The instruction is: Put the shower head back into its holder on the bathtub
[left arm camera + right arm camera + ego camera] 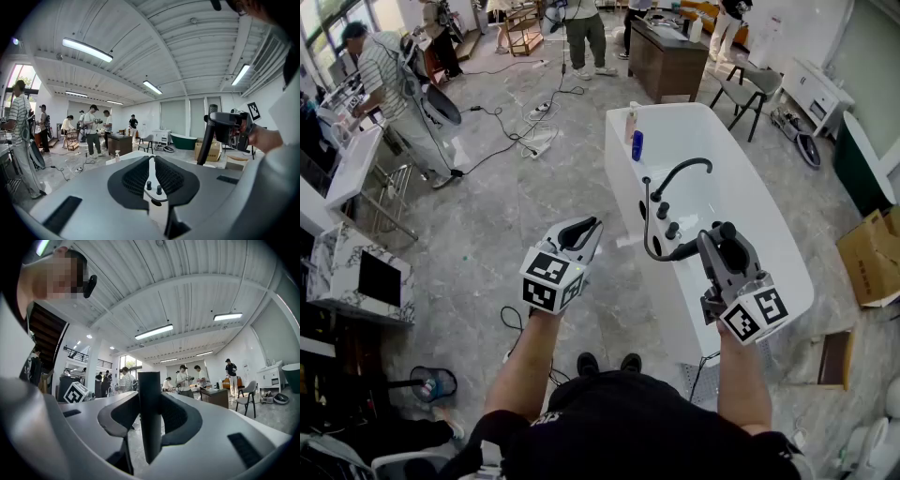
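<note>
A white bathtub (769, 216) stands to the right in the head view. On its near-left rim are a black curved spout (684, 169) and two black knobs (667, 220). My right gripper (717, 234) hovers over that rim, shut on the black shower head handle (686, 249), whose hose (646, 234) loops down to the rim. In the right gripper view the handle (149, 418) stands upright between the jaws of the right gripper (149, 397). My left gripper (592, 225) hangs left of the tub, shut and empty; its jaws meet in the left gripper view (151, 157). I cannot make out the holder.
Bottles (635, 139) stand on the tub's far rim. A cardboard box (872, 253) lies right of the tub, a marble vanity (356, 277) at the left. Cables (516, 141) run over the grey floor. Several people stand by a dark cabinet (666, 61) at the back.
</note>
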A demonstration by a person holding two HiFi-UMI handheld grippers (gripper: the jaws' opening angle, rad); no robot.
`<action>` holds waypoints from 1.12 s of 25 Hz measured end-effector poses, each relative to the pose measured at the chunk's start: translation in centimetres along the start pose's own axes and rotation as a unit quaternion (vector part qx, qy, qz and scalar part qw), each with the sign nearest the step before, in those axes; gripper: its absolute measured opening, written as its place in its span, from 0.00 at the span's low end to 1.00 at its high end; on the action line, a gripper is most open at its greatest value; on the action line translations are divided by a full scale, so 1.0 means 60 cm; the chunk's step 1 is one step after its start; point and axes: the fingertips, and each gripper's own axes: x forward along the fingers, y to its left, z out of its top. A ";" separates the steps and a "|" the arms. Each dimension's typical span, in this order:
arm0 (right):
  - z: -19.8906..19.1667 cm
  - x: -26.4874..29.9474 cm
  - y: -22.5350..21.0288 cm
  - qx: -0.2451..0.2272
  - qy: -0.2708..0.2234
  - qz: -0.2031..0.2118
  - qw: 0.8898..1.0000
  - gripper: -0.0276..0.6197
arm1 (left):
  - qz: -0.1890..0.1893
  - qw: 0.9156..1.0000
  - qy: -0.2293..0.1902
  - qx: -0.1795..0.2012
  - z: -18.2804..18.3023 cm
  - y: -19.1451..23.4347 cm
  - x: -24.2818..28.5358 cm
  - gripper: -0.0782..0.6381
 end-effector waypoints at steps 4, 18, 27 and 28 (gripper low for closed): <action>0.011 -0.009 -0.010 -0.001 -0.005 0.002 1.000 0.27 | -0.001 1.000 0.003 0.001 0.004 -0.014 0.009 0.18; 0.139 -0.073 -0.033 -0.024 -0.056 0.058 0.996 0.27 | 0.023 0.999 -0.017 0.027 0.073 -0.099 0.025 0.18; 0.063 -0.070 -0.088 0.007 -0.016 0.049 0.999 0.27 | 0.019 0.999 -0.007 0.030 0.063 -0.126 0.063 0.18; 0.058 -0.066 -0.094 0.010 -0.014 0.049 0.999 0.27 | 0.018 0.999 -0.006 0.030 0.061 -0.125 0.070 0.18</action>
